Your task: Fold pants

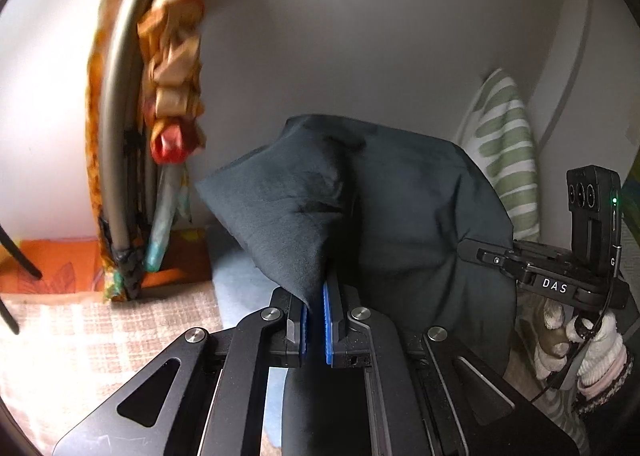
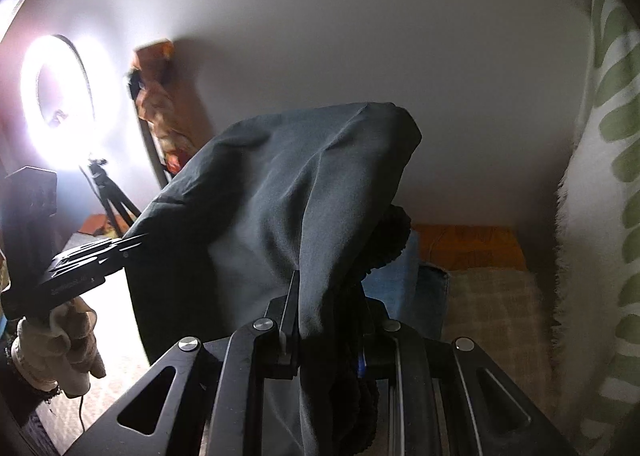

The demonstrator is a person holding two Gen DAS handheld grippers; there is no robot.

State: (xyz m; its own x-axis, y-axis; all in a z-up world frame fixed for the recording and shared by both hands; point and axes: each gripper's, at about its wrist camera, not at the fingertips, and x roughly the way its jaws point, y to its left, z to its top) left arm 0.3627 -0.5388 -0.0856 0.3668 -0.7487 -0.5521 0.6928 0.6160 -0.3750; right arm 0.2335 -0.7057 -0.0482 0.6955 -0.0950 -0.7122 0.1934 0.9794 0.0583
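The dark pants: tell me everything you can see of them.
The dark pants are one charcoal garment of thin, matte woven cloth, creased and bunched, held up in the air before a pale wall. The left gripper pinches one fold between blue pads; the right gripper clamps another bunch, with a ruffled, elastic-looking edge beside it. The rest hangs slack between them.

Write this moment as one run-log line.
left gripper: shut on dark grey fabric pants | right gripper: shut on pants | pants: lifted, unfolded

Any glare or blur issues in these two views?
Right wrist view: ring light blows out the left side, leaving the pants backlit and dim. Left wrist view: even light, but the folded chair at upper left is motion-smeared; the pants stay sharp.
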